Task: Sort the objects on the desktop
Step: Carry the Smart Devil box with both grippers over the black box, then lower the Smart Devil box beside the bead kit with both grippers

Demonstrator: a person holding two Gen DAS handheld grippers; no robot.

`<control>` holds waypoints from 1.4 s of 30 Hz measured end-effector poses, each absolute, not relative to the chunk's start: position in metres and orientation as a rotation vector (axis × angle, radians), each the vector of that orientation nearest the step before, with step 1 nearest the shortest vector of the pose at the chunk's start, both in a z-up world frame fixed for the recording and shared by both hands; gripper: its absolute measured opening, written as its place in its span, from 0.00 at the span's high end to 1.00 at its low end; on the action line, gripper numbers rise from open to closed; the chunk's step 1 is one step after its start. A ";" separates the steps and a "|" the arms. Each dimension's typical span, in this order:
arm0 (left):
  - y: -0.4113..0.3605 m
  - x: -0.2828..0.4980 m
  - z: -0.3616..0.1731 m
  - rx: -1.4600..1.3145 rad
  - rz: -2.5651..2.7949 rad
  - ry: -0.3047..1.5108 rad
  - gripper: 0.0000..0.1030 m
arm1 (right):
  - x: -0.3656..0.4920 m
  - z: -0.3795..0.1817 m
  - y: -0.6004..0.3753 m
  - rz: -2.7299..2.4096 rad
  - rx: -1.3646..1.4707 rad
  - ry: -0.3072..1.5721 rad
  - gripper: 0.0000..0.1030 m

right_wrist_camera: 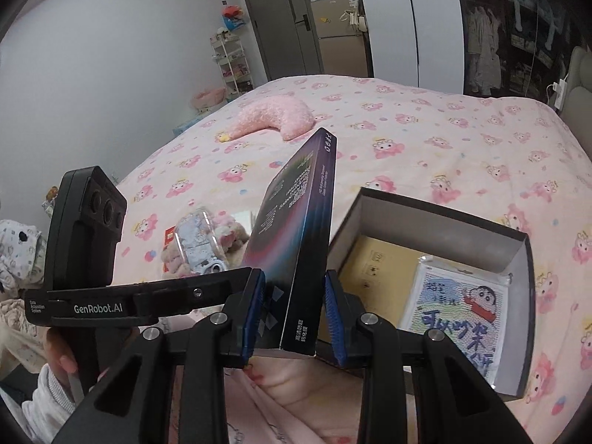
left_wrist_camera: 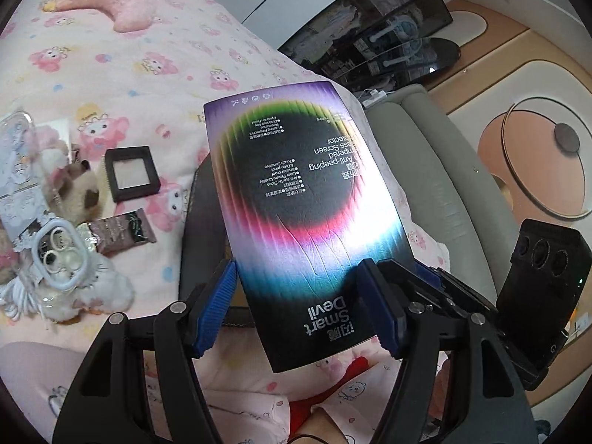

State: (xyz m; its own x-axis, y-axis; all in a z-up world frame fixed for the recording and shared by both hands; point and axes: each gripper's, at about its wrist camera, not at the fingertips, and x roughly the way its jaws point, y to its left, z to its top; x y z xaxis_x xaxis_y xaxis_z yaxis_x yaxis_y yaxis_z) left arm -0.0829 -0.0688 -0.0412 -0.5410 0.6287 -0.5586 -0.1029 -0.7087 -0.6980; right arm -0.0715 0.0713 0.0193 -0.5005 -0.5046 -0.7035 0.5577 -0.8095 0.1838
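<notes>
Grey box (left_wrist_camera: 192, 222) mostly hidden behind screen-protector package (left_wrist_camera: 307, 222)

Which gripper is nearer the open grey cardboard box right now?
Right. The right gripper is beside the open grey cardboard box; the left gripper is farther left.

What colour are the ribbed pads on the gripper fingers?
Blue ribbed pads on black fingers, clamping the flat rainbow-and-black screen protector box; clearest in the left wrist view.

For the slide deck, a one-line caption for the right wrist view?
Right gripper pinches a screen protector box on edge above the pink bedspread, beside an open storage box.
</notes>
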 end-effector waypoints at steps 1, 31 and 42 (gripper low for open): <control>-0.062 -0.088 -0.041 -1.182 2.267 -0.846 0.33 | -0.076 0.018 0.076 -2.295 1.050 0.102 0.73; 0.058 -0.159 -0.119 -1.624 2.213 -0.549 0.53 | -0.173 -0.098 0.177 -2.091 1.568 -0.189 0.78; 0.059 -0.168 -0.104 -1.581 2.303 -0.389 0.51 | -0.185 -0.091 0.207 -2.339 1.569 -0.142 0.78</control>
